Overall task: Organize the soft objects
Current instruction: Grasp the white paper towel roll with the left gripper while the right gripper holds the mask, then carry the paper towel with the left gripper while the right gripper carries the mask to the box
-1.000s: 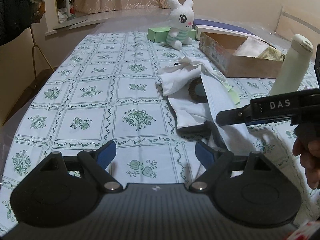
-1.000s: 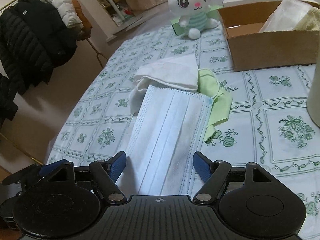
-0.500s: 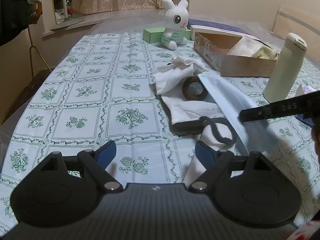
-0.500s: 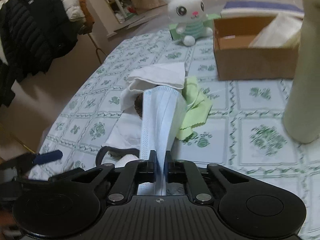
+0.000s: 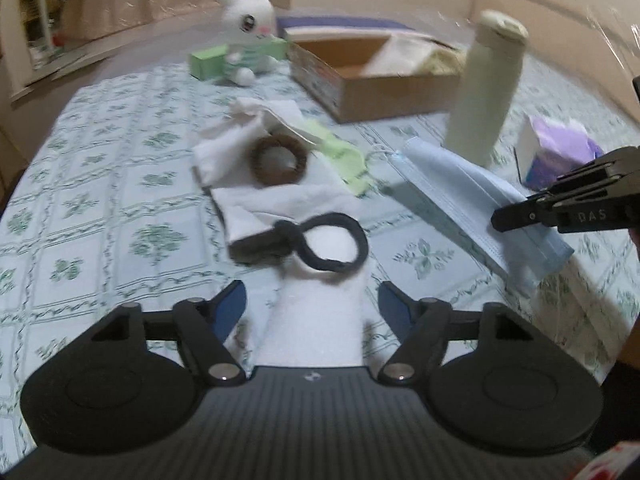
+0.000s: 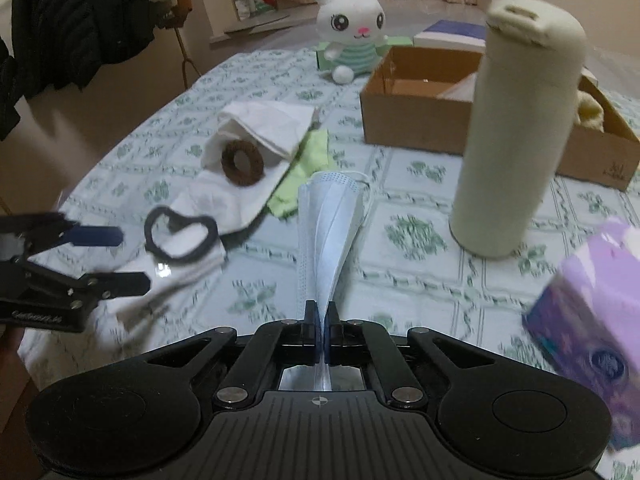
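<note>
**Two claws over the soft pile, one pinching a face mask**

Two claws are working above a counter [image 5: 100, 184] covered with a green-and-white floral tiled cloth. The right claw [image 6: 321, 320] is clamping its jaws tight on the near edge of a pale blue pleated face mask [image 6: 330, 220], which is stretching straight ahead of it and hanging folded above the cloth. In the left wrist view the same mask [image 5: 472, 200] is reaching out leftward from that claw [image 5: 500, 220].

The left claw [image 5: 312, 304] is standing with its jaws spread wide and gripping nothing. Between its blue-padded fingers [image 5: 230, 308] a white cloth strip [image 5: 320, 320] is lying, and just ahead on it a black elastic hair loop [image 5: 328, 244] is resting. Further ahead a brown fuzzy ring scrunchie [image 5: 279, 159] is sitting on crumpled white fabric [image 5: 240, 136], with a light green cloth [image 5: 348, 156] just to its right.

Ahead and to the right of the right claw a tall cream cylindrical bottle [image 6: 520, 120] is standing upright, a brown cardboard box [image 6: 408, 120] is lying open behind it, and a purple tissue pack [image 6: 592, 300] is showing blurred at the far right. A white plush bunny in a striped green shirt [image 6: 352, 36] is sitting at the far end.
</note>
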Tool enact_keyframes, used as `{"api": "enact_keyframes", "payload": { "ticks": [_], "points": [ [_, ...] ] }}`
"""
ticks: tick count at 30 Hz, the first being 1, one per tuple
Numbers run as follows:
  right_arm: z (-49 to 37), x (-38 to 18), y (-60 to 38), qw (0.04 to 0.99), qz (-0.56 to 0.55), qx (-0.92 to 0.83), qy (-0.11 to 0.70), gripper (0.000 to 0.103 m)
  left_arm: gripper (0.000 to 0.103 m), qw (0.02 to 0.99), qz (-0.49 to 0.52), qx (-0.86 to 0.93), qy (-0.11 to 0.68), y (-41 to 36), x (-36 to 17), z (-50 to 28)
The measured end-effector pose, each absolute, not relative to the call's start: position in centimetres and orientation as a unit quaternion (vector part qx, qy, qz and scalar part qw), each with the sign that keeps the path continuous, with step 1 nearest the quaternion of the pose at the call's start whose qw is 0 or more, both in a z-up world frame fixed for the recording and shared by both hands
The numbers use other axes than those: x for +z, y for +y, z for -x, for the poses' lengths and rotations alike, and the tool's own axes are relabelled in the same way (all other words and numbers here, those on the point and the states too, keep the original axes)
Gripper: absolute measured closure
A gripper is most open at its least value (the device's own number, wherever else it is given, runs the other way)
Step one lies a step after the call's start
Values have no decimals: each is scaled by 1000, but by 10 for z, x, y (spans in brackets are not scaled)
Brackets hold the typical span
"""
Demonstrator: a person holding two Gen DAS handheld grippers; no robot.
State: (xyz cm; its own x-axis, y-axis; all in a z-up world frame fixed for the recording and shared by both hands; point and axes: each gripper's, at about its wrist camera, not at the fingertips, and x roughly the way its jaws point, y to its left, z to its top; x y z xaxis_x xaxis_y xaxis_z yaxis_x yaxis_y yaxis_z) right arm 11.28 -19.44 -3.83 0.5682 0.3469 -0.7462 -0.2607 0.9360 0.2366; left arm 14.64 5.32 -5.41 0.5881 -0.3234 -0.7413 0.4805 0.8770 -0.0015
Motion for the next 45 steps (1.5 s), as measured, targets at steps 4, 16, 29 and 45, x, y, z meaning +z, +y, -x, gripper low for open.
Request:
{"api": "enact_keyframes", "payload": {
  "ticks": [4, 16, 29, 45],
  "points": [
    [-107, -42, -196, 883, -48, 173, 434, 101, 53, 878, -89, -230, 410, 54, -59, -160],
    [-105, -48, -200, 884, -49, 173, 432, 101, 71, 859, -77, -234, 449, 50, -68, -167],
    [-71, -28, -216, 892, -52, 169, 415, 101, 77, 868, -42, -213, 446, 32, -46, -106],
    [-4, 15, -282, 913, -56, 118, 387, 101, 77, 887, 2, -214, 410, -36, -7, -64]
  ]
}}
